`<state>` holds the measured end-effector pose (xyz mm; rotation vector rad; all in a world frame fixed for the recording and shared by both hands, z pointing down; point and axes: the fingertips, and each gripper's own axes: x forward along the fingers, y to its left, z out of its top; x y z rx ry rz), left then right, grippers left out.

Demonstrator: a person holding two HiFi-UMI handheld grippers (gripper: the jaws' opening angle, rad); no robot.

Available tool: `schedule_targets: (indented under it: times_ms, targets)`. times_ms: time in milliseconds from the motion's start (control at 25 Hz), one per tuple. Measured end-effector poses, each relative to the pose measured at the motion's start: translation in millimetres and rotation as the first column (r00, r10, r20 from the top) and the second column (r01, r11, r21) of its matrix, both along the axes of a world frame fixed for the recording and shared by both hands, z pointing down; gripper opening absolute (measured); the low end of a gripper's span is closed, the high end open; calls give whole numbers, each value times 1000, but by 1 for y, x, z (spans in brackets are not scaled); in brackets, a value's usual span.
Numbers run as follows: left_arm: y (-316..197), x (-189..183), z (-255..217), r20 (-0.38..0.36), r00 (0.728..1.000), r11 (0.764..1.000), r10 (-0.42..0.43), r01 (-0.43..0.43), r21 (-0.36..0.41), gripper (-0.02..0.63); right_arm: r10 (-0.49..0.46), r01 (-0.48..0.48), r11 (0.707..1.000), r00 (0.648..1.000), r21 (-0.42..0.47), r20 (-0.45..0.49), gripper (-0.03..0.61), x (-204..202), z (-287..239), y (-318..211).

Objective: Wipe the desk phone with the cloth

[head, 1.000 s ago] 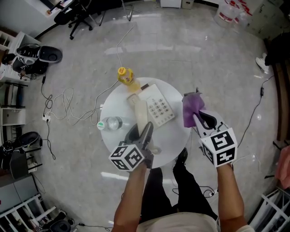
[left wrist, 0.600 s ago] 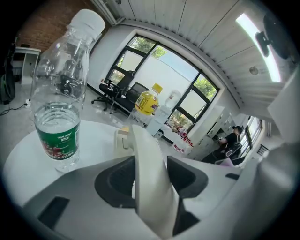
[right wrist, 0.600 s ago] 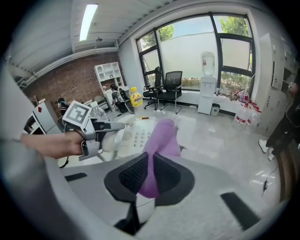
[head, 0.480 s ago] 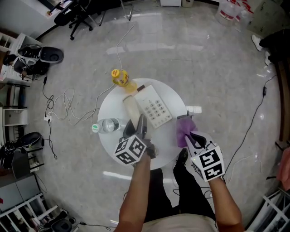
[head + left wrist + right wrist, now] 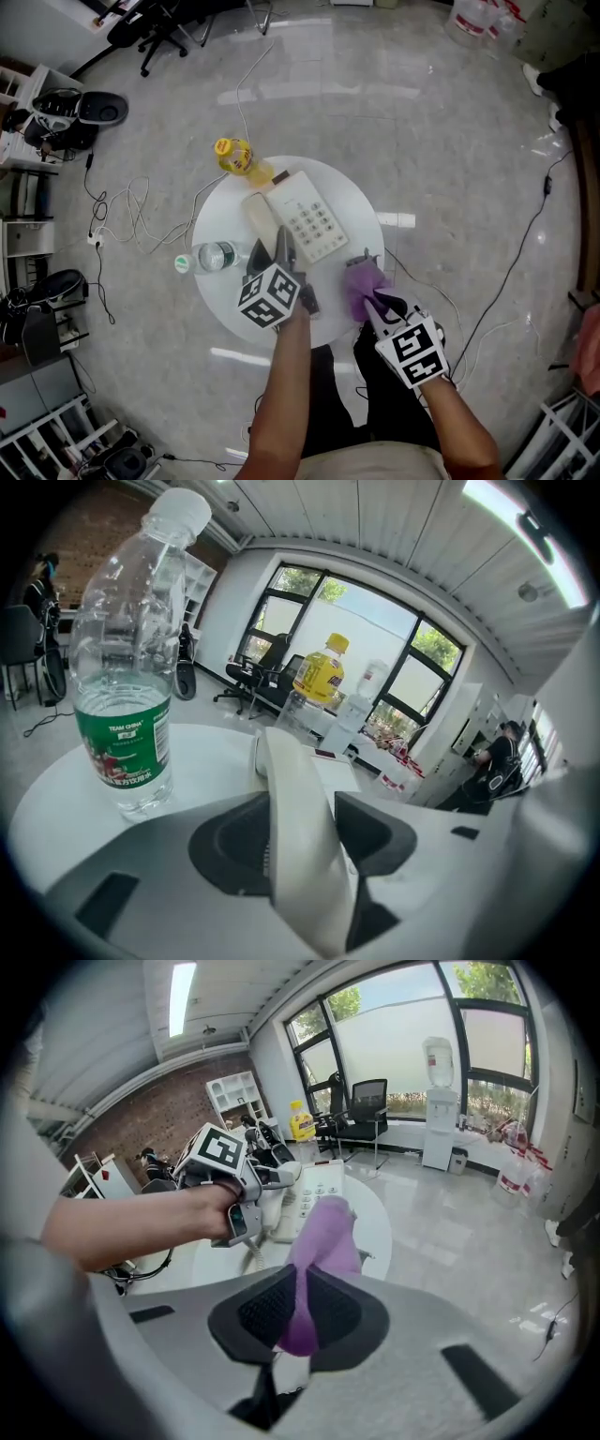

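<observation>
Over the last second both grippers have come down and in toward the round white worktop (image 5: 220, 295). The right gripper (image 5: 373, 302) was held out past the worktop's right edge; now it hangs over the near right rim. The left gripper (image 5: 278, 246) has sunk lower and tipped further downward. It has kept its place at the near end of the long cream plastic handset (image 5: 260, 216).

The flat white desk phone (image 5: 309, 225) lies just far of the worktop's middle, set at a slant with its keypad facing up. The handset runs along its left side; I cannot tell whether it sits in a cradle. The left gripper's fingers (image 5: 225, 844) stand partly apart and clasp the handset's near end, one pad on each side. The right gripper's fingers (image 5: 262, 1312) are almost together, pinching a soft purple cloth (image 5: 319, 1237). The cloth bunches up past the fingertips, near and to the right of the phone and apart from it.

A clear plastic water bottle with a green label (image 5: 127, 667) stands upright left of the handset. A yellow drink bottle (image 5: 236, 157) stands at the far left rim.
</observation>
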<state>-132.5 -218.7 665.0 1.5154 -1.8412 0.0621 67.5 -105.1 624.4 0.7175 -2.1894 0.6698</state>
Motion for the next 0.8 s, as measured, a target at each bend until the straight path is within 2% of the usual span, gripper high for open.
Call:
schedule_targets:
  times_ms: [160,400,560,800]
  targets:
    - [-4,0,12,-11,1000,1000,-5,5,-29,201,-10,10,1000,1000,-6,3,28,-1,4,-2]
    - [-2,4,14,-33,999,999,42,-43,-24,201,-67,66,997,998,-31,-13,29,-20,19,2]
    - [1,8,6,-44,997,997,64,-65,-34,231,-115,112,992,992,-63,-45,32,-33,32,9]
    - [12,15,-9,-50,984,984,171,-174,-50,259,-148,141,983,987,-113,-56,42,-48,51,21]
